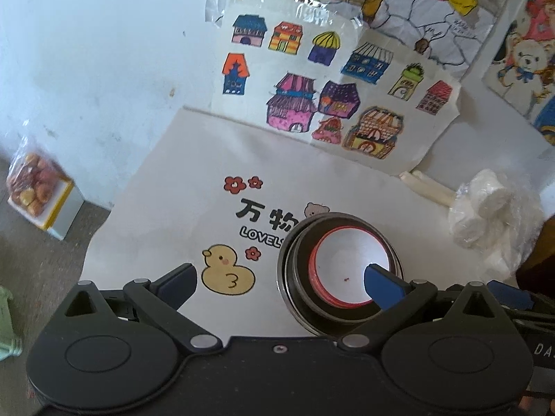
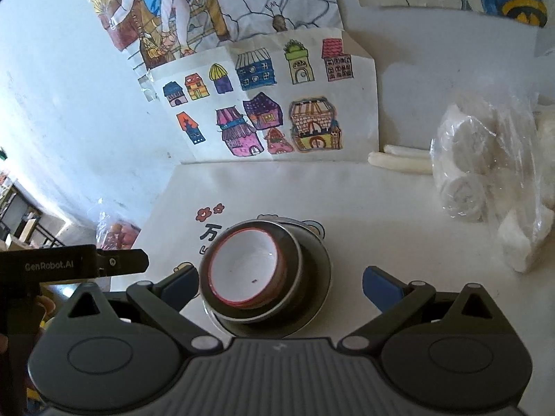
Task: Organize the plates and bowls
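Observation:
A stack of dishes stands on a white printed cloth: a white bowl with a red rim (image 1: 350,263) (image 2: 244,267) sits inside a dark bowl (image 1: 295,260) (image 2: 289,263), which rests on a dark plate (image 2: 315,298). My left gripper (image 1: 277,277) is open and empty; its right finger (image 1: 383,286) lies over the stack's near right rim. My right gripper (image 2: 281,282) is open and empty, with the stack between its fingers just in front. The left gripper's body (image 2: 69,263) shows at the left edge of the right wrist view.
The cloth (image 1: 194,180) carries a duck and flower print. Children's drawings (image 1: 312,79) (image 2: 270,104) lean at the back. A plastic bag of white rolls (image 1: 492,215) (image 2: 485,180) lies at the right, white sticks (image 2: 399,161) beside it. A packet of snacks (image 1: 34,190) sits at the far left.

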`<state>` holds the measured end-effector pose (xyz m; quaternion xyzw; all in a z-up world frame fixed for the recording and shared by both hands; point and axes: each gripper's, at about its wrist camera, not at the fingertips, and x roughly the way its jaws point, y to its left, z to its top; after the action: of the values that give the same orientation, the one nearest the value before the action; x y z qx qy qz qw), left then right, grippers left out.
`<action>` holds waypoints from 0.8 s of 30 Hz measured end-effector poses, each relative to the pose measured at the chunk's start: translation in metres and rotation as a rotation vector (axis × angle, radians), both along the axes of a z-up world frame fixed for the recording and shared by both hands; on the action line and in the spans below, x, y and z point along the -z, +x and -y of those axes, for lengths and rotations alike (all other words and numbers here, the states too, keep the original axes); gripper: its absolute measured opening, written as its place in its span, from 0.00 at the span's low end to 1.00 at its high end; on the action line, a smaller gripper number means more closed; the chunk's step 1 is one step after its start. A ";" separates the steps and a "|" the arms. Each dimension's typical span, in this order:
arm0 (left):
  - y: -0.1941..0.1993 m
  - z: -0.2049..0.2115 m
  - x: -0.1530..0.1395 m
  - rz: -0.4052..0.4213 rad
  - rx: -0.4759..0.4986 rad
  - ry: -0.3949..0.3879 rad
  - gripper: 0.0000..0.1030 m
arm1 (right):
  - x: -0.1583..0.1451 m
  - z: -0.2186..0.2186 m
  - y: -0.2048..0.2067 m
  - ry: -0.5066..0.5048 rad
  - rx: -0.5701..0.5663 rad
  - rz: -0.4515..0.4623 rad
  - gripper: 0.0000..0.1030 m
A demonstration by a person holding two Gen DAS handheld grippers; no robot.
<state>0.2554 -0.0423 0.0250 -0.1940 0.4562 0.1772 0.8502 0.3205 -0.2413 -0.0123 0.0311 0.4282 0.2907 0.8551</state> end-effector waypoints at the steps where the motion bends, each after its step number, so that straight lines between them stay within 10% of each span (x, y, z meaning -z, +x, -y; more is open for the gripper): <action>1: -0.003 -0.003 -0.001 0.010 0.020 -0.003 0.99 | -0.002 -0.003 -0.006 0.000 0.019 0.008 1.00; 24: -0.141 -0.054 -0.050 0.228 0.451 0.160 0.99 | -0.030 -0.057 -0.217 0.065 0.466 0.154 1.00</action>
<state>0.1148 0.0114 0.0747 -0.0383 0.3737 -0.0042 0.9268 0.1032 -0.1842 0.0179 0.1344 0.3336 0.1011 0.9276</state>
